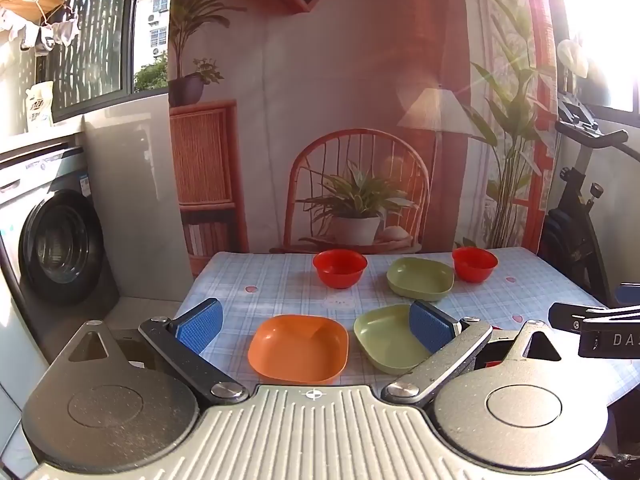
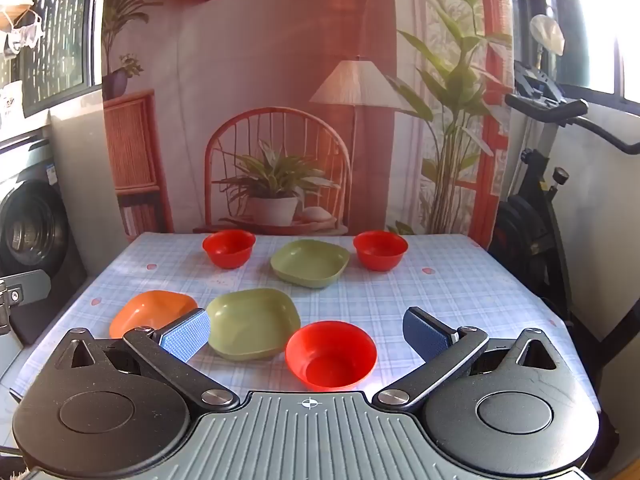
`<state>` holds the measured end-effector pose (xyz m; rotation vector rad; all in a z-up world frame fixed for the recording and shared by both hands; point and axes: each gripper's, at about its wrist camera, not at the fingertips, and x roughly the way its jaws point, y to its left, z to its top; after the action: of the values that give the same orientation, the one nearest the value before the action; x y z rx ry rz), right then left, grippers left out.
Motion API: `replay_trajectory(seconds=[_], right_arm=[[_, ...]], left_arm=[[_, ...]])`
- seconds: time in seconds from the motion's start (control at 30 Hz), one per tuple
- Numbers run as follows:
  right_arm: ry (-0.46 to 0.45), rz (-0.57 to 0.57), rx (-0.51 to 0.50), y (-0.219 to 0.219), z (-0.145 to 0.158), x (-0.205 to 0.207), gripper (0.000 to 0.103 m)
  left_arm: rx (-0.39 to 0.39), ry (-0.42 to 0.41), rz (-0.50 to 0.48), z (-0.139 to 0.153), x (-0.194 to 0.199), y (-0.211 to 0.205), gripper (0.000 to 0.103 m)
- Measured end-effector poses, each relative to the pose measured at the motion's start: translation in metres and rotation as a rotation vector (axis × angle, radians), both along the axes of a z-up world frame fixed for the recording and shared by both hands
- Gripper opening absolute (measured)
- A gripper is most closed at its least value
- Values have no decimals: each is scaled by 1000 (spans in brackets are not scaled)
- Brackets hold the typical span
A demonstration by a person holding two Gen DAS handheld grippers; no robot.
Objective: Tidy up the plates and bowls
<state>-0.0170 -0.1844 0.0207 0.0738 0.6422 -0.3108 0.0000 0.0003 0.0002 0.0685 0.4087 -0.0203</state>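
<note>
On the checked tablecloth (image 2: 440, 292) lie an orange square plate (image 1: 298, 348), a near green plate (image 1: 386, 336) and a far green plate (image 1: 420, 278). Two red bowls (image 1: 339, 267) (image 1: 474, 264) stand at the back. A third red bowl (image 2: 331, 354) sits near the front in the right wrist view. My left gripper (image 1: 316, 328) is open and empty above the orange plate. My right gripper (image 2: 308, 334) is open and empty above the near red bowl, with the near green plate (image 2: 253, 322) and the orange plate (image 2: 150, 312) to its left.
A washing machine (image 1: 56, 248) stands left of the table. An exercise bike (image 2: 540, 208) stands at the right. A printed backdrop (image 1: 340, 120) hangs behind the table's far edge. The right gripper's body (image 1: 596, 328) shows at the right edge of the left wrist view.
</note>
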Motion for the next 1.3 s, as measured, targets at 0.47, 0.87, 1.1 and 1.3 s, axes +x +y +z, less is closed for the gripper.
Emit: replay_trajectory(seconds=[0.47, 0.87, 1.1, 1.3], right_arm=[[1, 0, -5, 1, 0, 0, 103], [1, 0, -6, 1, 0, 0, 103], [1, 0, -7, 1, 0, 0, 103], [1, 0, -6, 1, 1, 0, 103]], left_arm=[[6, -3, -5, 0, 0, -1, 101], [1, -2, 0, 1, 0, 0, 101], [1, -2, 0, 1, 0, 0, 101], [1, -1, 0, 1, 0, 0, 101]])
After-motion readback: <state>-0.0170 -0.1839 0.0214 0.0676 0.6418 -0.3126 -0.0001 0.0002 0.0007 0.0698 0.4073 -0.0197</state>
